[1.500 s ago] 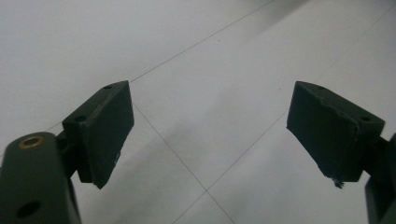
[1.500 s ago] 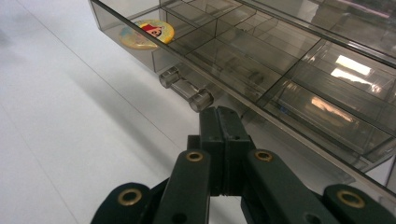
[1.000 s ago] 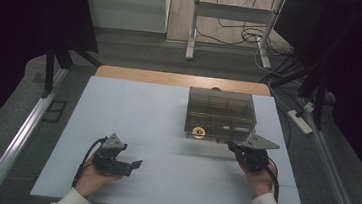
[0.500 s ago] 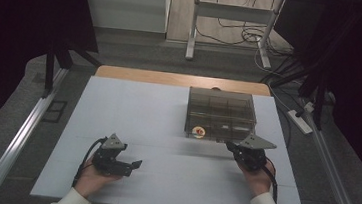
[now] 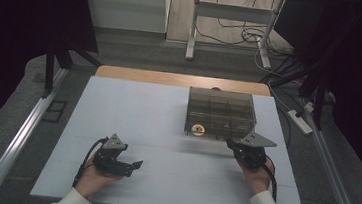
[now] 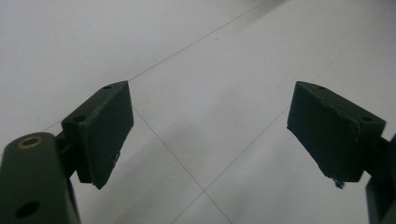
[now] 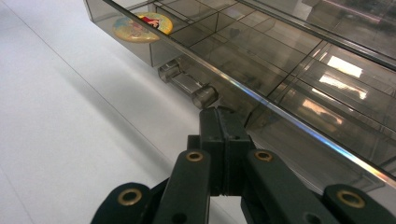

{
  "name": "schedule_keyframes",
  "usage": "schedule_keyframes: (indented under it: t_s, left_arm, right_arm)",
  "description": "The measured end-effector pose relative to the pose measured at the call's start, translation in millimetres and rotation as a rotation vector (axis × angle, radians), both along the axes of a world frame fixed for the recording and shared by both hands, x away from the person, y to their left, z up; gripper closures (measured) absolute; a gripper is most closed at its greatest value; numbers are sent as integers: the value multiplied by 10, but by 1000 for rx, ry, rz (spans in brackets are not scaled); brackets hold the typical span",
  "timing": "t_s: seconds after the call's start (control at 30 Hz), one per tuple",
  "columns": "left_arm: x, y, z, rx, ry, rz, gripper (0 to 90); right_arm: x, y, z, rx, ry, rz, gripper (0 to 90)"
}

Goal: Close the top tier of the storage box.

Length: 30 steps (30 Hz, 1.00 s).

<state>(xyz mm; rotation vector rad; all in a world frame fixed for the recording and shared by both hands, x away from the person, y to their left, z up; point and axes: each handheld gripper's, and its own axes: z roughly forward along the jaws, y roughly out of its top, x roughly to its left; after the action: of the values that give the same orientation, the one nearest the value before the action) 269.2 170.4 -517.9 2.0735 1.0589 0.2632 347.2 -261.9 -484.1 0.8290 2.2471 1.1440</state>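
Now right gripper (image 5: 231,144) nearer box (image 5: 221,111)

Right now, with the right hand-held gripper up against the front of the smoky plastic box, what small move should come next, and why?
Probably nudge the right hand-held gripper, jaws pressed together, up under the box's front latch to start lifting the lid. Its tips sit just below the lid edge of the divided box, beside that clear latch. The left hand-held gripper rests open on the white table, free to steady the box.

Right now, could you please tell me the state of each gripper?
Left gripper: open, jaws wide apart, holding nothing.
Right gripper: shut, empty, jaws pressed together by the box's clear latch.
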Motion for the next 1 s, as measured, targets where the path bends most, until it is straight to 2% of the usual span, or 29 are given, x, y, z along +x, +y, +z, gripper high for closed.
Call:
schedule_keyframes:
  t_s: [0.23,1.0]
  left_arm:
    - [0,-3,-1,2,0,-2,147]
    - [-1,-5,-3,5,0,-3,147]
  right_arm:
    - [40,19,3,12,0,-9,892]
    - [244,75,-11,7,-10,-22,892]
